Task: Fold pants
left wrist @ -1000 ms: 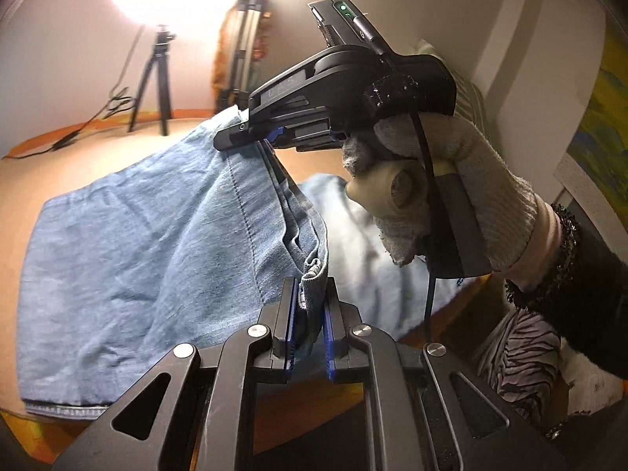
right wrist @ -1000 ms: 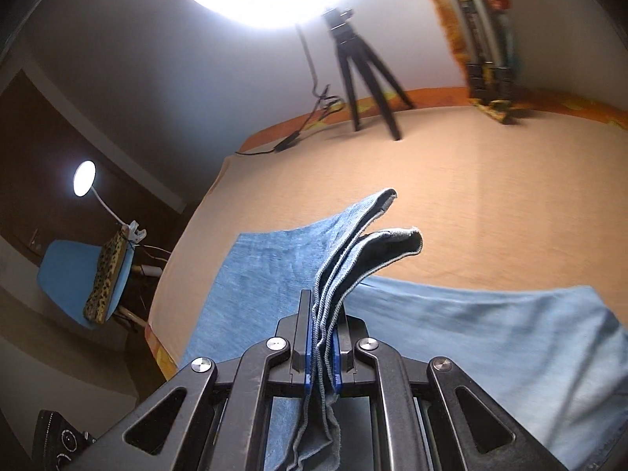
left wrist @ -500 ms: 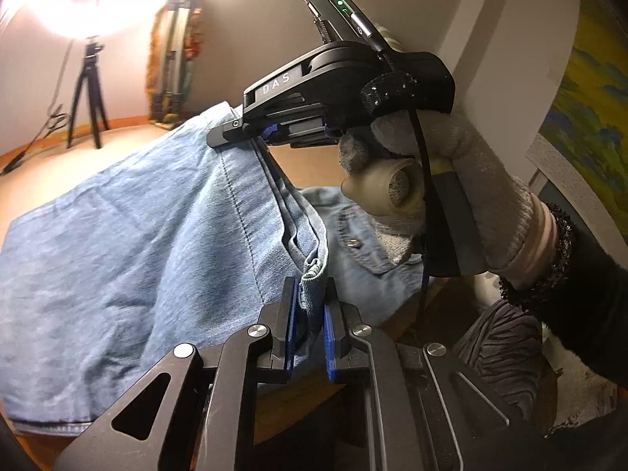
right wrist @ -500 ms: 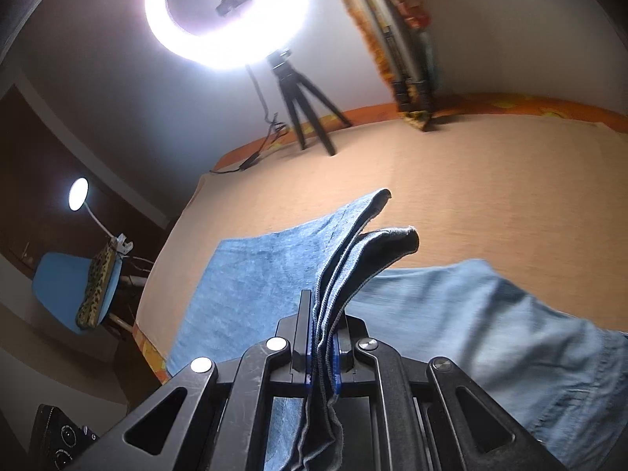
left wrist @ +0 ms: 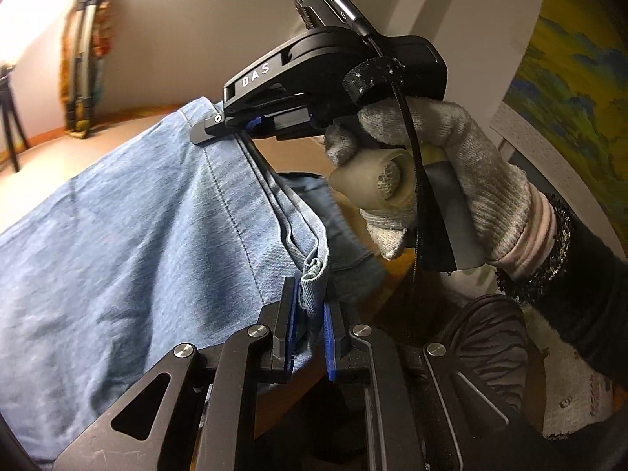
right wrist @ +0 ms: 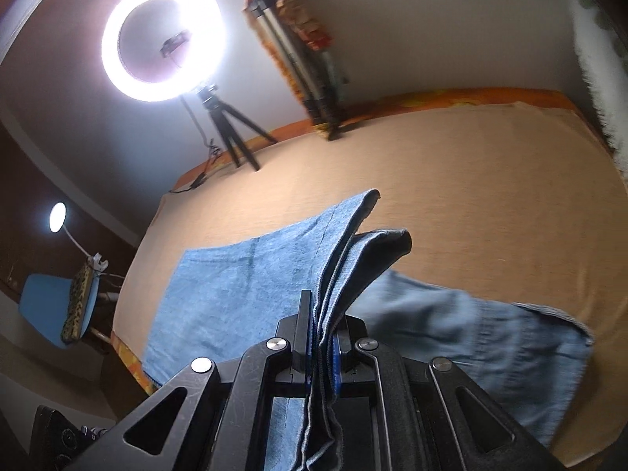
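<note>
I find both grips marginal. My left gripper [left wrist: 310,314] pinches a bunched hem of the pants [left wrist: 117,255]; my right gripper [right wrist: 322,337] clamps stacked edges above the bed [right wrist: 490,196] (layers uneven). A tug could strip one layer, skewing the fold.

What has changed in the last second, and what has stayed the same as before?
Both grippers carried the lifted edge of the jeans across toward the waistband end, which has come into view. The left gripper and right gripper stay shut on the denim; nothing was released. The ring light seems unmoved.
</note>
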`<action>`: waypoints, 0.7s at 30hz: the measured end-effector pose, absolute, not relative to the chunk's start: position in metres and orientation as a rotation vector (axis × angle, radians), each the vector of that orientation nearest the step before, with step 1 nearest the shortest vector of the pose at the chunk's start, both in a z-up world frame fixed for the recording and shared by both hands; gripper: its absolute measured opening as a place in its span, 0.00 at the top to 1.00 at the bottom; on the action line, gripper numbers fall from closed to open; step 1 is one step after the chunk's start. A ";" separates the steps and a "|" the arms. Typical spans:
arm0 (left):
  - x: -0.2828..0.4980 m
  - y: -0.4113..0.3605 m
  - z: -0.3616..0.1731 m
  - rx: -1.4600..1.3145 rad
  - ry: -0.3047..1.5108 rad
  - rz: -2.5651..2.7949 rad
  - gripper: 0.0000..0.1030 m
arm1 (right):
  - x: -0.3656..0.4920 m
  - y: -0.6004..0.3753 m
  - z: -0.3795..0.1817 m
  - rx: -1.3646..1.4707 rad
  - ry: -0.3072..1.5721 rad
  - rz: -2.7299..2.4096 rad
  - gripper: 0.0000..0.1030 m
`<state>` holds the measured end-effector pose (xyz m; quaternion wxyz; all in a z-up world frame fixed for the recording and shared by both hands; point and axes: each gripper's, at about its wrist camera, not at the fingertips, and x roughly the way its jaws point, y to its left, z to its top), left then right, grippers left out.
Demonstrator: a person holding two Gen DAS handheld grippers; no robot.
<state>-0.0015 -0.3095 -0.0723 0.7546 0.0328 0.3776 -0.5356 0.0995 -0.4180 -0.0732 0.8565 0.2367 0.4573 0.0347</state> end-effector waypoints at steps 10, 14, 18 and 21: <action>-0.003 -0.356 -0.084 0.117 0.861 -1.260 0.90 | 0.064 -0.472 -0.085 0.535 0.966 -0.002 0.96; -0.003 -0.361 -0.085 0.137 0.872 -1.289 0.90 | 0.051 -0.491 -0.090 0.557 0.964 -0.023 0.96; -0.004 -0.361 -0.088 0.159 0.894 -1.312 0.90 | 0.039 -0.505 -0.098 0.572 0.969 -0.039 0.96; -0.001 -0.364 -0.089 0.179 0.907 -1.321 0.90 | 0.031 -0.515 -0.107 0.594 0.977 -0.050 0.96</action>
